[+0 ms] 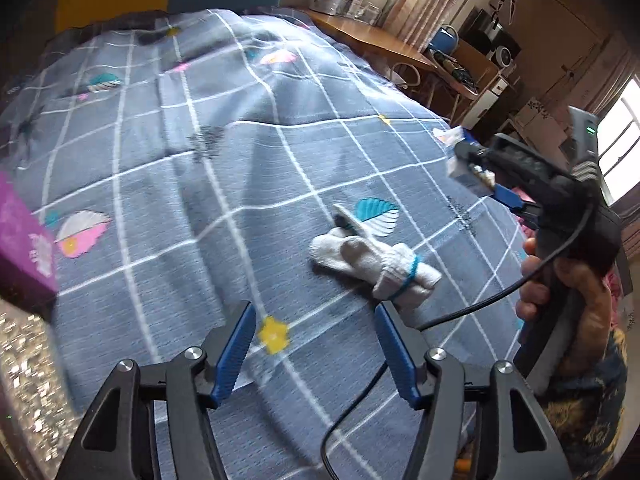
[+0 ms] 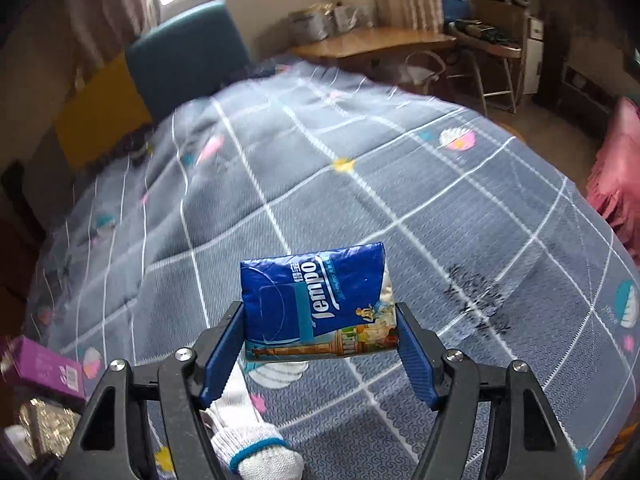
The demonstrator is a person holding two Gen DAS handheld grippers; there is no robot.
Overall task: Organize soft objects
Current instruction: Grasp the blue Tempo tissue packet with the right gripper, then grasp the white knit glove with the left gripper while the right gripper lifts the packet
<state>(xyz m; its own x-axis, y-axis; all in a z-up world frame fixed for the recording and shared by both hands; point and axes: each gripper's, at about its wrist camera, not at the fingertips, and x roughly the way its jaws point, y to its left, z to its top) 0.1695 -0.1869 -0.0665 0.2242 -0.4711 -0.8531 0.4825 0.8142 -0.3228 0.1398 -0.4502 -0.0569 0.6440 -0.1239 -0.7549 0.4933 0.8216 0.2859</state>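
Note:
A pair of white knit gloves with blue cuff trim (image 1: 372, 260) lies on the bed quilt (image 1: 200, 168), just beyond my left gripper (image 1: 316, 320), which is open and empty. The gloves also show in the right wrist view (image 2: 248, 444), below the left finger. My right gripper (image 2: 320, 320) is shut on a blue Tempo tissue pack (image 2: 316, 300) and holds it above the quilt (image 2: 360, 200). In the left wrist view the right gripper (image 1: 472, 172) is at the right with the tissue pack (image 1: 460, 168) at its tip.
A purple box (image 1: 24, 236) sits at the left beside a glittery surface (image 1: 32, 380); the box also shows in the right wrist view (image 2: 44, 368). A black cable (image 1: 400, 360) trails across the quilt. A wooden desk (image 2: 380, 40) and pink fabric (image 2: 620, 168) lie beyond the bed.

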